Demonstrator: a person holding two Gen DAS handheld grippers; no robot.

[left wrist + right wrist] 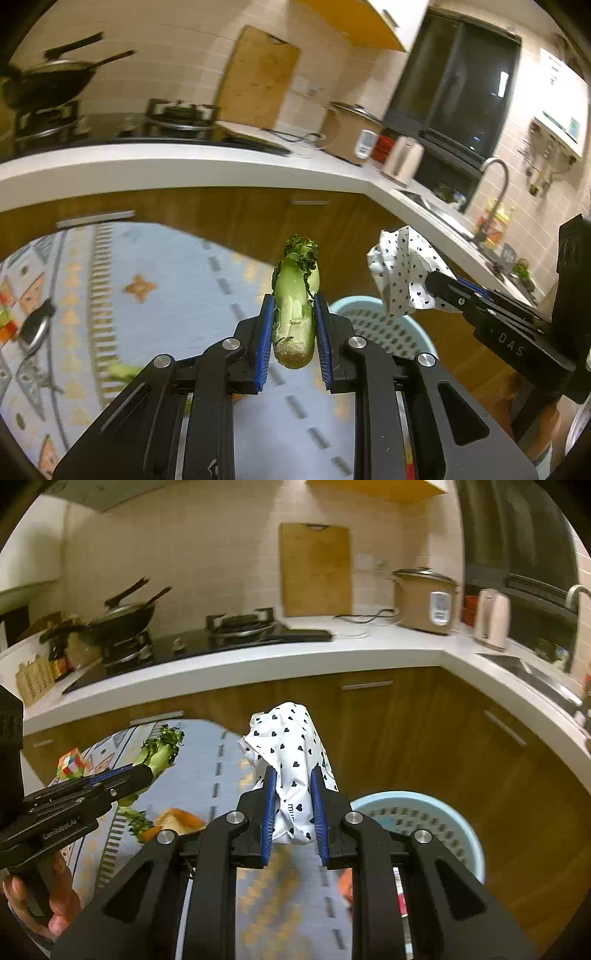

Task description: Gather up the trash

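Note:
My left gripper (294,308) is shut on a green vegetable stalk (295,295) with a leafy top, held above the patterned mat; it also shows in the right wrist view (159,755). My right gripper (293,775) is shut on a crumpled white wrapper with black hearts (291,746), which also shows in the left wrist view (402,273). A light blue perforated basket (436,812) stands on the floor just right of and below the right gripper; it also shows in the left wrist view (373,325).
The patterned mat (166,280) carries more scraps: an orange piece (181,819), a green scrap (138,821) and a colourful cube (72,762). Wooden cabinets (406,731) under a white counter (258,664) curve around behind. A sink (528,675) is at the right.

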